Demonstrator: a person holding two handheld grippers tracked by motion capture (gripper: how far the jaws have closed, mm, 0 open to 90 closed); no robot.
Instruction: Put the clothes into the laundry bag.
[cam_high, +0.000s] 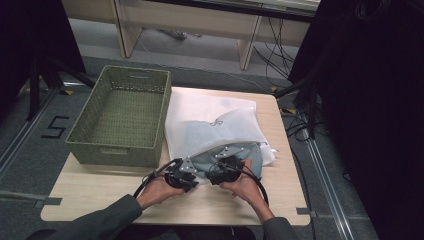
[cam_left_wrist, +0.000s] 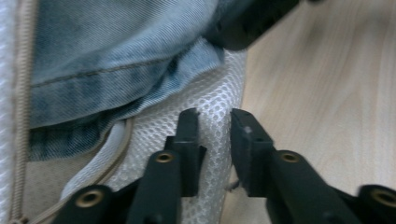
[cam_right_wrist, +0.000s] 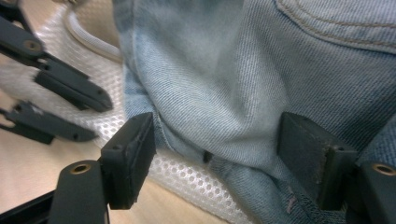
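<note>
Two grippers at the mouth of the mesh bag

Your left gripper (cam_left_wrist: 215, 116), low in the middle of the frame, pinches the white mesh bag (cam_left_wrist: 210, 98) edge with narrow jaws. Beside it, your right gripper (cam_right_wrist: 217, 135) stands wide around the blue jeans (cam_right_wrist: 210, 84), whose end sticks out of the bag.

Left gripper (cam_high: 184, 176) jaws nearly closed; right gripper (cam_high: 224, 170) jaws spread wide.
</note>
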